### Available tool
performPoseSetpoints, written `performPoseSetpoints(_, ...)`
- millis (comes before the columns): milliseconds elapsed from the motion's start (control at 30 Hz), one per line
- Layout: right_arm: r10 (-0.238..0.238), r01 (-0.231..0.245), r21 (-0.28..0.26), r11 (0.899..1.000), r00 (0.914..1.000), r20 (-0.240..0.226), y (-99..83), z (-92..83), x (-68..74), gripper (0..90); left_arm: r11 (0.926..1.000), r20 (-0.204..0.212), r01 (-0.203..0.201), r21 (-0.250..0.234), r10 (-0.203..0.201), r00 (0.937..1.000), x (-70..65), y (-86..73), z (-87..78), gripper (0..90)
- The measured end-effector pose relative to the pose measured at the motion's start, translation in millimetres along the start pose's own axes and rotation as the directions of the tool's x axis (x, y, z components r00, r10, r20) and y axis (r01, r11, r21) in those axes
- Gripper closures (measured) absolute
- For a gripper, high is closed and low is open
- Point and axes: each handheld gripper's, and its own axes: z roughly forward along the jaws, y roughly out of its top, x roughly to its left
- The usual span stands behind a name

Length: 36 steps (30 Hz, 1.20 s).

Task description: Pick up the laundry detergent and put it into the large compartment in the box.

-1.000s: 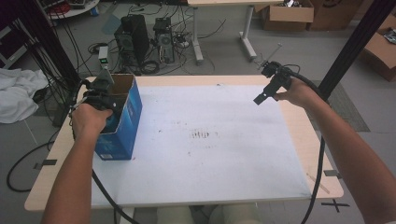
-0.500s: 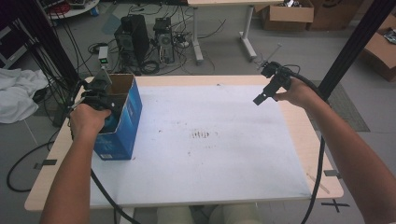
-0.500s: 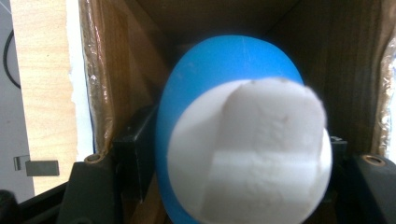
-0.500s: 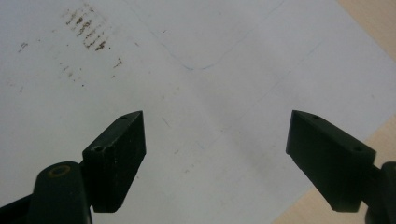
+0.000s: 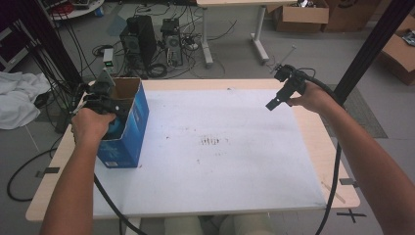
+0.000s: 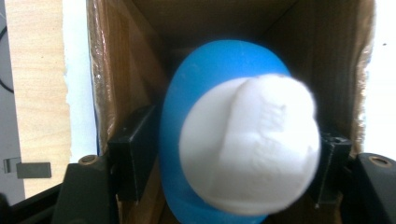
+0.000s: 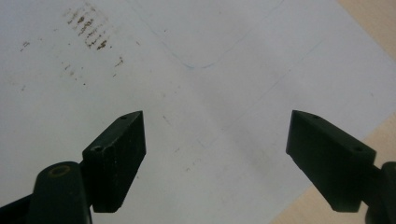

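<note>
A blue cardboard box (image 5: 129, 129) with an open top stands at the table's left side. My left gripper (image 5: 111, 111) reaches down into it. In the left gripper view, a blue object with a rounded white end (image 6: 243, 154) sits between the jaws inside the box's brown walls (image 6: 116, 60). The jaws have just been opening, and the pads (image 6: 135, 154) now stand close beside the object without clearly pressing on it. My right gripper (image 5: 275, 103) hovers over the table's far right. It is open, with nothing between its fingers (image 7: 119, 158) but the white sheet (image 7: 210, 70) below.
A white sheet (image 5: 220, 166) with small dark marks at its middle covers most of the wooden table (image 5: 323, 142). Behind the table, computer towers (image 5: 142, 34) and cables lie on the floor. A black post (image 5: 372, 44) rises at the far right. White cloth (image 5: 17, 98) lies at the left.
</note>
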Motion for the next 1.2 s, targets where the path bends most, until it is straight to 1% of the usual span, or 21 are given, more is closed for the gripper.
performPoseSetpoints(100,-0.004,0.004,-0.001,1.0,1.0,-0.002,-0.1,-0.4,0.6,19.9,0.9999,0.011,0.01,0.004,-0.01,0.9999,0.7,0.1,-1.8,30.1)
performPoseSetpoints(267,-0.001,0.001,-0.003,1.0,1.0,-0.003,-0.6,-1.3,1.3,19.9,0.9999,0.011,0.013,-0.002,-0.013,0.9999,0.6,-0.2,-4.3,28.6)
performPoseSetpoints(467,0.0,0.0,-0.004,1.0,1.0,-0.001,-1.5,-2.4,1.4,19.8,0.9999,-0.001,0.014,-0.008,-0.014,0.9999,1.3,-0.2,-9.7,26.5)
performPoseSetpoints(500,0.001,-0.001,-0.006,1.0,1.0,-0.002,-1.5,-2.6,1.6,19.8,0.9996,-0.004,0.021,-0.017,-0.021,0.9998,1.0,-0.3,-10.7,26.4)
performPoseSetpoints(533,0.001,-0.001,-0.006,1.0,1.0,-0.003,-1.5,-2.8,1.8,19.8,0.9995,-0.004,0.02,-0.024,-0.021,0.9998,1.7,-0.4,-12.8,26.4)
performPoseSetpoints(700,-0.002,0.002,-0.008,1.0,1.0,-0.002,-1.4,-3.4,2.9,19.8,0.9993,-0.007,0.02,-0.03,-0.021,0.9998,2.0,-0.9,-18.6,26.2)
performPoseSetpoints(767,-0.003,0.003,-0.009,1.0,1.0,-0.003,-1.5,-3.8,3.4,19.8,0.9992,-0.014,0.024,-0.033,-0.025,0.9996,2.3,-1.2,-20.9,25.5)
performPoseSetpoints(833,-0.004,0.004,-0.011,1.0,1.0,-0.003,-1.9,-4.8,3.8,19.8,0.9984,-0.011,0.039,-0.041,-0.039,0.9992,3.0,-1.4,-23.6,23.8)
performPoseSetpoints(1033,0.0,0.0,-0.012,1.0,1.0,0.001,-3.7,-7.3,3.8,19.8,0.9983,-0.014,0.039,-0.043,-0.04,0.9991,1.8,-1.5,-32.6,21.7)
performPoseSetpoints(1200,-0.004,0.004,-0.017,1.0,1.0,0.001,-4.5,-8.9,5.0,19.8,0.9982,-0.016,0.028,-0.053,-0.029,0.9994,-1.5,-1.5,-41.2,21.4)
